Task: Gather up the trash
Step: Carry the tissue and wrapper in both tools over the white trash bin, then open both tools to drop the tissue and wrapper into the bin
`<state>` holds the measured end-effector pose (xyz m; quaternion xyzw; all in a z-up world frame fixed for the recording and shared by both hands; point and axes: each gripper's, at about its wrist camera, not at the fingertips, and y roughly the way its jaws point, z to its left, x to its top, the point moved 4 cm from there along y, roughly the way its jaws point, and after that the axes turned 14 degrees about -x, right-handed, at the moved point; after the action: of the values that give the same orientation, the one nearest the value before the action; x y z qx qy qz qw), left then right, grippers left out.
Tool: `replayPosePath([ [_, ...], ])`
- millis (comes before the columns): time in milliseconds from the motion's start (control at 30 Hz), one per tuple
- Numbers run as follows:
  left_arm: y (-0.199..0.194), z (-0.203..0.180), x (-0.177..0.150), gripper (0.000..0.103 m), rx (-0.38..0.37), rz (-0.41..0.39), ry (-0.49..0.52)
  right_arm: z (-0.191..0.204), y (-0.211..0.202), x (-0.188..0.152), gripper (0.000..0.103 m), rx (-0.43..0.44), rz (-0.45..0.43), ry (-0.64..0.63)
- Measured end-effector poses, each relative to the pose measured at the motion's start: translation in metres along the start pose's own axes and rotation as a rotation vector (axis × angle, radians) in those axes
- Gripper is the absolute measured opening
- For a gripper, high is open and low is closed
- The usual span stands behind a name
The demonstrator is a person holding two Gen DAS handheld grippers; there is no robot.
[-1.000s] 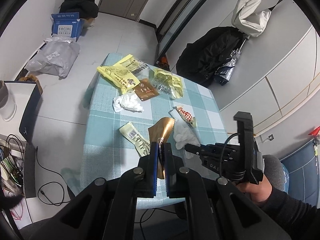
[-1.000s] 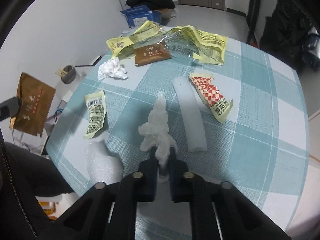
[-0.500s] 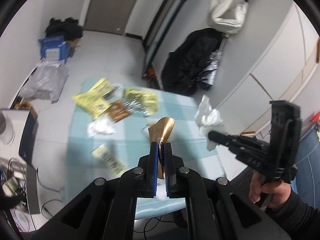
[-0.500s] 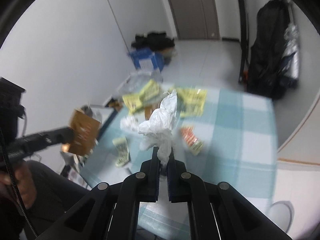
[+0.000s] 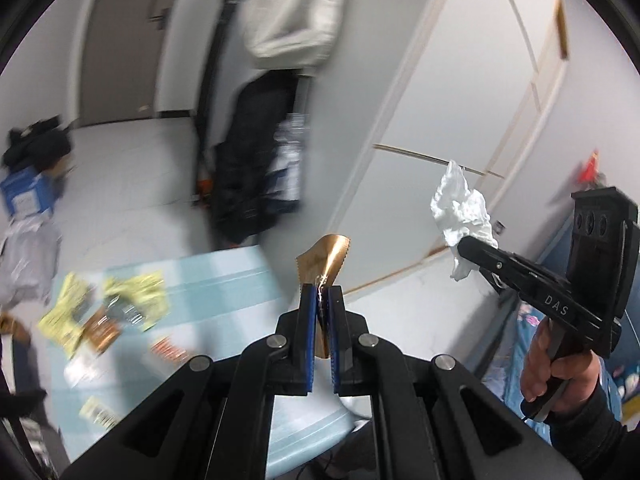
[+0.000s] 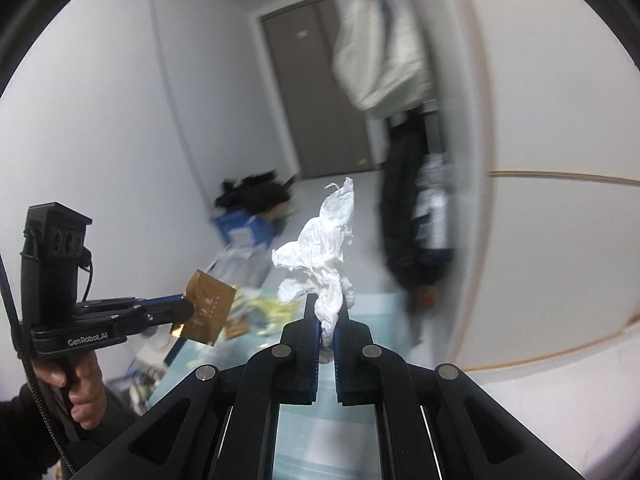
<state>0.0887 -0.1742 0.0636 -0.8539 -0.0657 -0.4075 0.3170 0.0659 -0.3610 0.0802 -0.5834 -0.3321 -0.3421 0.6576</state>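
My left gripper (image 5: 320,294) is shut on a gold-brown wrapper (image 5: 325,254), held in the air beyond the table's right edge; the wrapper also shows in the right wrist view (image 6: 206,307). My right gripper (image 6: 327,304) is shut on a crumpled white tissue (image 6: 324,236), also raised; the tissue shows in the left wrist view (image 5: 460,210) to the right of the wrapper. Several yellow and brown wrappers (image 5: 100,308) lie on the teal checked table (image 5: 224,280), blurred.
A white wall and cabinet doors (image 5: 460,100) are close ahead. A black coat (image 5: 256,160) and a pale bag (image 5: 292,16) hang on the wall. A blue box (image 5: 24,196) and grey bags sit on the floor at left.
Both grippers have lifted and swung right, away from the table towards the wall, each still holding its piece. The table has slid to the lower left of both views.
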Motion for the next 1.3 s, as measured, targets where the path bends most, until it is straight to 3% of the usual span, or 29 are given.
replayPosePath([
  [133, 0.048, -0.040, 0.016, 0.002, -0.056, 0.071, 0.092, -0.063, -0.017, -0.007, 0.005, -0.081, -0.011, 0.082],
  [300, 0.119, -0.073, 0.014, 0.002, -0.119, 0.215, 0.149, -0.135, -0.016, -0.042, 0.005, -0.168, 0.042, 0.211],
  [567, 0.232, -0.068, -0.021, 0.002, -0.217, 0.509, 0.091, -0.222, 0.025, -0.140, 0.005, -0.236, 0.251, 0.441],
  [767, 0.289, -0.052, -0.064, 0.002, -0.263, 0.716, 0.021, -0.247, 0.066, -0.212, 0.005, -0.237, 0.400, 0.547],
  [933, 0.329, -0.044, -0.104, 0.002, -0.250, 0.888, 0.034, -0.259, 0.107, -0.264, 0.005, -0.221, 0.509, 0.624],
  [1300, 0.382, -0.028, -0.174, 0.002, -0.196, 1.149, 0.036, -0.255, 0.166, -0.353, 0.006, -0.151, 0.725, 0.709],
])
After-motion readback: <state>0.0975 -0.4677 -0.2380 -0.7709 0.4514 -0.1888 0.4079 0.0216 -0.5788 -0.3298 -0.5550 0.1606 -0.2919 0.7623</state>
